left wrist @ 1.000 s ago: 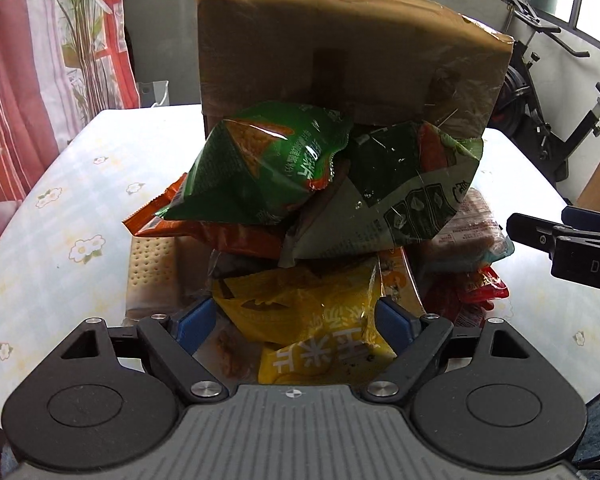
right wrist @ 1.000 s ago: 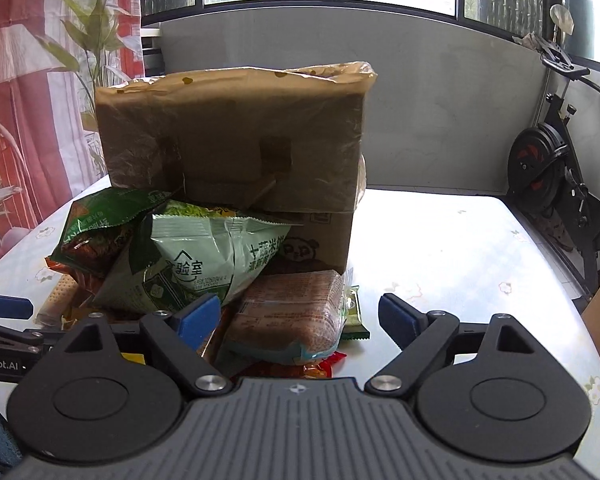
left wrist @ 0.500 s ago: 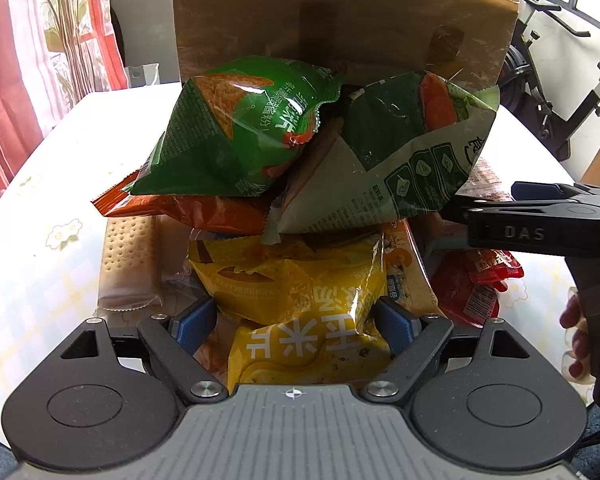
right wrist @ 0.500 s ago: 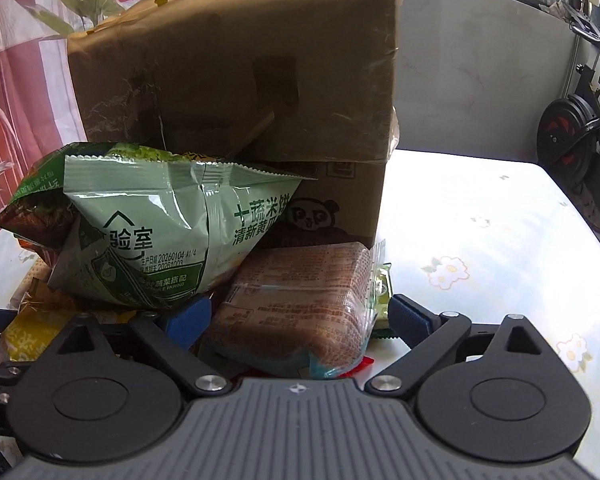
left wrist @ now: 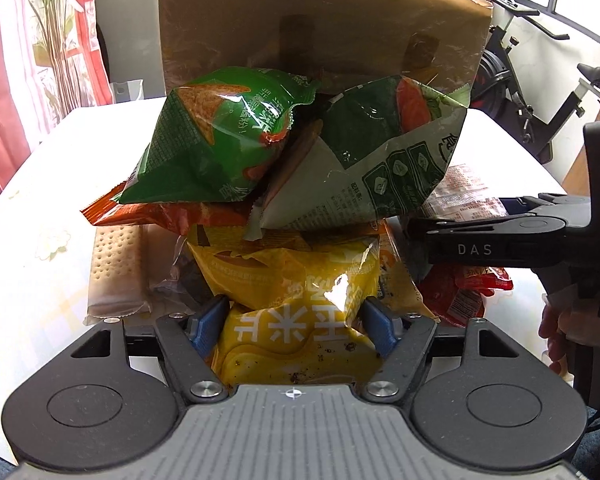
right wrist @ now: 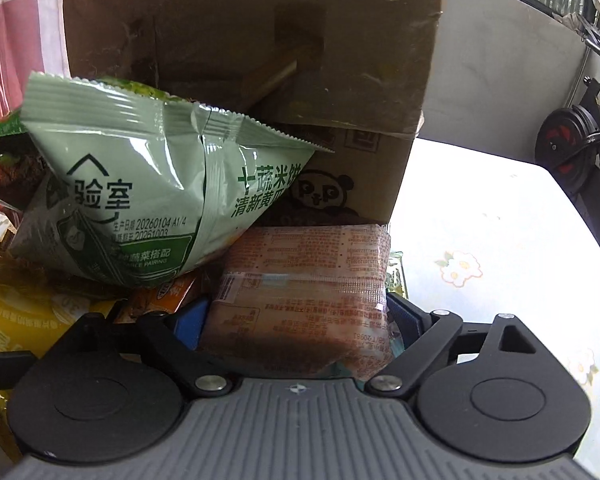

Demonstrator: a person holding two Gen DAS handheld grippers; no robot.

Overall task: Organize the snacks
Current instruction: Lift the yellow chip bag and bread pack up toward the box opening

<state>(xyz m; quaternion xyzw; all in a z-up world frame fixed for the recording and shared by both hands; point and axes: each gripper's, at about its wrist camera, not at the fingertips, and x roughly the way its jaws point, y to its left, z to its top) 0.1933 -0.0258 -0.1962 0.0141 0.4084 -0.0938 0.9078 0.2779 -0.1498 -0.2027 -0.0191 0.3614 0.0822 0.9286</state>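
Note:
A pile of snack packs lies on the table in front of a cardboard box (left wrist: pixel 320 24). My left gripper (left wrist: pixel 294 322) has its blue pads on both sides of a yellow bag (left wrist: pixel 300 300) at the pile's near bottom, pinching it. A dark green bag (left wrist: pixel 220 140) and a pale green bag (left wrist: pixel 388 168) lie on top. My right gripper (right wrist: pixel 296 320) has its fingers around a clear-wrapped brown cake pack (right wrist: pixel 304 292), closed against its sides. The right gripper also shows in the left wrist view (left wrist: pixel 480 240).
An orange bag (left wrist: pixel 140 214), a cracker sleeve (left wrist: pixel 116 268) and red packets (left wrist: pixel 468 292) lie low in the pile. The box's open flap hangs over the snacks (right wrist: pixel 240 40). An exercise bike (right wrist: pixel 580 140) stands beyond the floral table (right wrist: pixel 480 220).
Both grippers have moved forward into the pile. The left jaws have narrowed onto the yellow bag and the right jaws onto the brown cake pack.

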